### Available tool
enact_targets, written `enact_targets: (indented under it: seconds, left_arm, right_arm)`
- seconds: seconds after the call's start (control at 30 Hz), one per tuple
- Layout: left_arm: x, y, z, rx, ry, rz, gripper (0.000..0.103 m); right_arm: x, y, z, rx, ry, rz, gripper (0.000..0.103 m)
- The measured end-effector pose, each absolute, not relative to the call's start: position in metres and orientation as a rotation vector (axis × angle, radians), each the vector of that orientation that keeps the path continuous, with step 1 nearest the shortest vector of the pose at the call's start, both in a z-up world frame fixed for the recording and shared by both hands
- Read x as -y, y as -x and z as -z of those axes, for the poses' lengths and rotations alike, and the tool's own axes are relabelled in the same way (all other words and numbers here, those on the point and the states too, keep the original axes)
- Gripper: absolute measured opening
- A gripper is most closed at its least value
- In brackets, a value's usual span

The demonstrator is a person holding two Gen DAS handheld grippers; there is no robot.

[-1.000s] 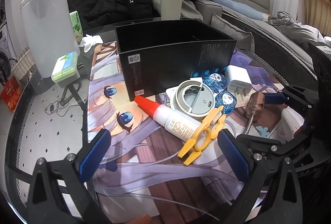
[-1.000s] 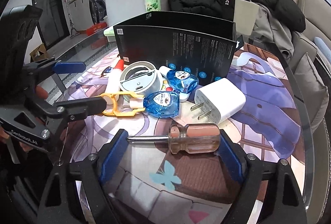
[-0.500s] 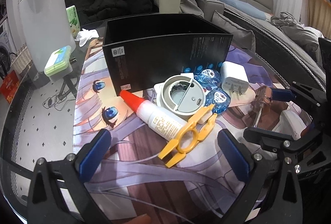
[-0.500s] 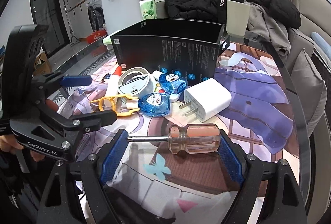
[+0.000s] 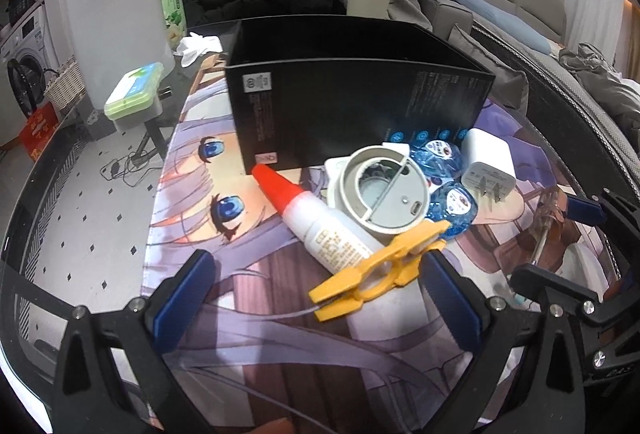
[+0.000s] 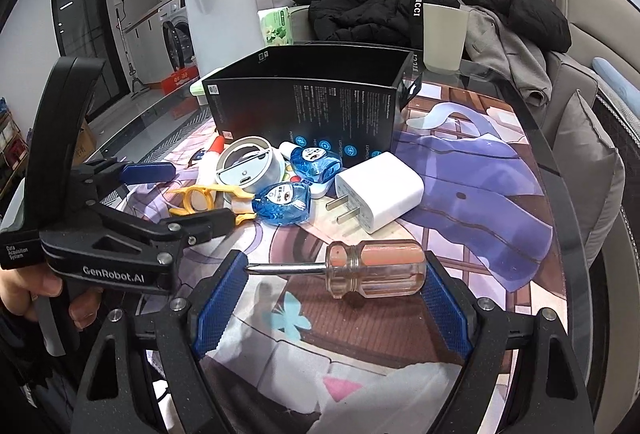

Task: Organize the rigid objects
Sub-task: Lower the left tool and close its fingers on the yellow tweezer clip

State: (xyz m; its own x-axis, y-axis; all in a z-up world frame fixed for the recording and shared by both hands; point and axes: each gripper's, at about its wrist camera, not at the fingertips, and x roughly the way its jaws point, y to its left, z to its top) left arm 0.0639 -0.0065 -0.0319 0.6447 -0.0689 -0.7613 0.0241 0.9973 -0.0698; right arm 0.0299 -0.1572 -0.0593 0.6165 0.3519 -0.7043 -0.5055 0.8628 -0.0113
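Clamped end to end in the right gripper, the screwdriver comes away from the heap. A second back the white charger lay close beyond its handle; now the charger and the rest of the clutter sit farther ahead of the fingers, while the tool keeps its place between the blue pads. A faint shadow on the printed mat beneath the shaft suggests it is lifted clear. The jaws stand at a middling width, the shaft tip against the left pad and the handle's butt against the right.

The left gripper has rolled slightly and hangs wide and empty. The yellow clip lies just ahead of its right finger.

For the tidy-up, this reads as the first item secured. The open-topped black box stands beyond the heap, straight ahead of both grippers, as the likely place for it.

The screwdriver has a stubby, clear amber plastic handle, ribbed at the collar, on a thin steel shaft. The clip is hard, smooth plastic. Beside it lie a white glue bottle with a conical red cap, a round grey case, and glossy blue eye-drop bottles. The charger is a smooth white block with two flat metal prongs. The box is matte printed cardboard.
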Motion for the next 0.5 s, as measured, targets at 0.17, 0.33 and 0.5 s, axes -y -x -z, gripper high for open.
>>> enact_targets:
  seconds: [0.17, 0.33, 0.5]
  left_arm:
    - [-0.005, -0.061, 0.034, -0.869, 0.060, 0.022, 0.103]
    - [-0.013, -0.057, 0.034, -0.872, 0.064, 0.012, 0.103]
    - [-0.019, -0.054, 0.034, -0.866, 0.067, 0.014, 0.102]
  right_arm:
    - [0.158, -0.029, 0.060, -0.757, 0.222, -0.495, 0.086]
    - [0.158, -0.029, 0.060, -0.755, 0.220, -0.500, 0.086]
    - [0.157, -0.030, 0.059, -0.753, 0.218, -0.503, 0.086]
